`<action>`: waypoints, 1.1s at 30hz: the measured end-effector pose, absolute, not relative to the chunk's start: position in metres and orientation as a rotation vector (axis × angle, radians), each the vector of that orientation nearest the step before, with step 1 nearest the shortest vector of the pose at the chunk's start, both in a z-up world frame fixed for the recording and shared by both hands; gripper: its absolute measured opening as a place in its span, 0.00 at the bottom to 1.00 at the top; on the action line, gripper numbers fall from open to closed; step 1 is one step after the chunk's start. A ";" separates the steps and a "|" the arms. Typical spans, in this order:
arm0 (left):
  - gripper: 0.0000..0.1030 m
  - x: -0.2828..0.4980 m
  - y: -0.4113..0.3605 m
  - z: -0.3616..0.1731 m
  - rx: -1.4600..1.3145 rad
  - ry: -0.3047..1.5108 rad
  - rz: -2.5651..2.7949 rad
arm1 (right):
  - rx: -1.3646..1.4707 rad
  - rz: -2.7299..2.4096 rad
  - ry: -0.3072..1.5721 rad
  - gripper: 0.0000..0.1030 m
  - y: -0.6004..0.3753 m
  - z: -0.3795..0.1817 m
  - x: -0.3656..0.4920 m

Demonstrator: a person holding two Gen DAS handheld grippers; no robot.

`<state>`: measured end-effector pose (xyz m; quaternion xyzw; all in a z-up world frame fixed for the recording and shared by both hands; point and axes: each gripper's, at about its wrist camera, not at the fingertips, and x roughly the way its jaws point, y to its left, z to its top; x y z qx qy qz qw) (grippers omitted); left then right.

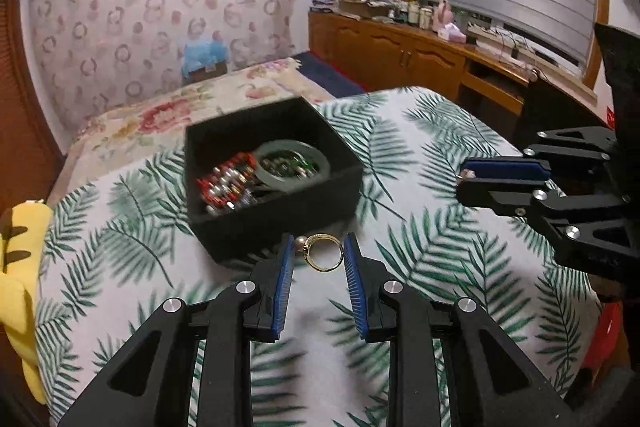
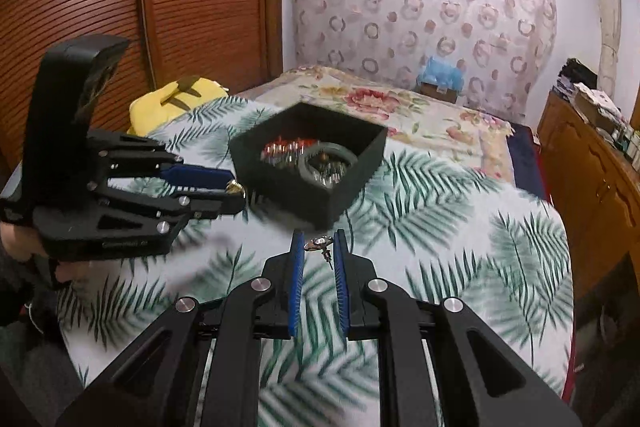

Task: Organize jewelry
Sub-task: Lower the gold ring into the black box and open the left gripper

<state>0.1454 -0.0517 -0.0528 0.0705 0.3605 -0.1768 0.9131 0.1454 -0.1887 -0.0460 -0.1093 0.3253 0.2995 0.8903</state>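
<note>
Just short of the black box [image 1: 276, 175] on the leaf-print tabletop [image 1: 420, 267], the left tool [image 1: 318, 253] pinches a gold ring [image 1: 323, 251]; the right tool [image 2: 319, 247] pinches an earring [image 2: 320, 245]. Each should clear the rim before letting go.

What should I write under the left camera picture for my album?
The left gripper holds a gold ring near a black box of jewelry on a leafy cloth.

Two grippers: left gripper [image 1: 319, 254], right gripper [image 2: 319, 247]. One gold ring [image 1: 323, 251]. One stud earring [image 2: 319, 244]. One black box [image 1: 280, 223], containing one green bangle [image 1: 293, 165] and one beaded strand [image 1: 230, 183], bead count indeterminate. One yellow plush toy [image 2: 176, 99].
</note>
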 end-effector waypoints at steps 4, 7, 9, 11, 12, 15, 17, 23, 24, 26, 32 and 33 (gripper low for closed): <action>0.23 0.157 -0.045 -0.045 0.133 0.722 -0.345 | -0.219 0.649 0.669 0.16 -0.171 -0.039 0.172; 0.23 0.167 -0.039 -0.042 0.122 0.715 -0.330 | -0.210 0.658 0.662 0.16 -0.161 -0.036 0.186; 0.23 0.171 -0.036 -0.041 0.117 0.711 -0.323 | -0.196 0.666 0.663 0.16 -0.154 -0.034 0.196; 0.23 0.174 -0.032 -0.040 0.110 0.709 -0.317 | -0.191 0.671 0.666 0.16 -0.150 -0.033 0.202; 0.23 0.175 -0.031 -0.040 0.107 0.708 -0.315 | -0.190 0.672 0.667 0.16 -0.148 -0.033 0.205; 0.23 0.178 -0.028 -0.039 0.099 0.707 -0.307 | -0.197 0.676 0.674 0.16 -0.140 -0.033 0.217; 0.23 0.179 -0.027 -0.039 0.096 0.706 -0.305 | -0.199 0.679 0.678 0.17 -0.138 -0.035 0.222; 0.23 0.184 -0.023 -0.039 0.097 0.704 -0.296 | -0.204 0.668 0.689 0.28 -0.132 -0.038 0.234; 0.23 0.186 -0.022 -0.039 0.094 0.704 -0.292 | -0.204 0.667 0.685 0.28 -0.133 -0.037 0.235; 0.23 0.190 -0.020 -0.039 0.088 0.704 -0.289 | -0.197 0.660 0.688 0.28 -0.136 -0.037 0.238; 0.23 0.209 -0.020 -0.036 0.087 0.699 -0.273 | -0.158 0.638 0.681 0.28 -0.150 -0.034 0.238; 0.23 0.211 -0.020 -0.037 0.088 0.699 -0.269 | -0.155 0.633 0.680 0.28 -0.152 -0.034 0.237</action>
